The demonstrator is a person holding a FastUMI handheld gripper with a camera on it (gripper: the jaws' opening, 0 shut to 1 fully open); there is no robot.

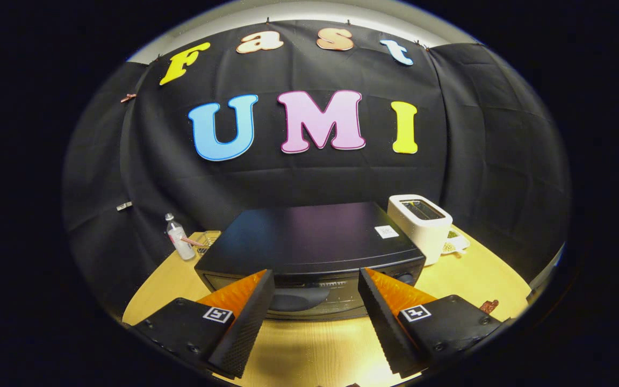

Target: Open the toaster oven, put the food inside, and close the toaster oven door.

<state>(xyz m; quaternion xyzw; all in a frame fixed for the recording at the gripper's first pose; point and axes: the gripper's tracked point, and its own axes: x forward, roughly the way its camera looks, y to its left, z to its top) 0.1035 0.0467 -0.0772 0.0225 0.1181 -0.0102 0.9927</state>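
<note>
- The gripper (316,285) is hovering with its fingers spread apart, gripping nothing.
- The toaster oven (309,252) is sitting mid-table (470,279), just ahead of the fingers (door closed).
- A white toaster (419,223) is standing at its right; a bottle (179,237) is standing near the table's back-left edge.

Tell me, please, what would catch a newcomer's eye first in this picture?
The black toaster oven dominates the middle of the wooden table, its door closed, just ahead of the tongs, whose fingers stand open and hold nothing. A white pop-up toaster stands close beside the oven's right rear corner, and a clear bottle stands at its left, near the black cloth wall.
</note>
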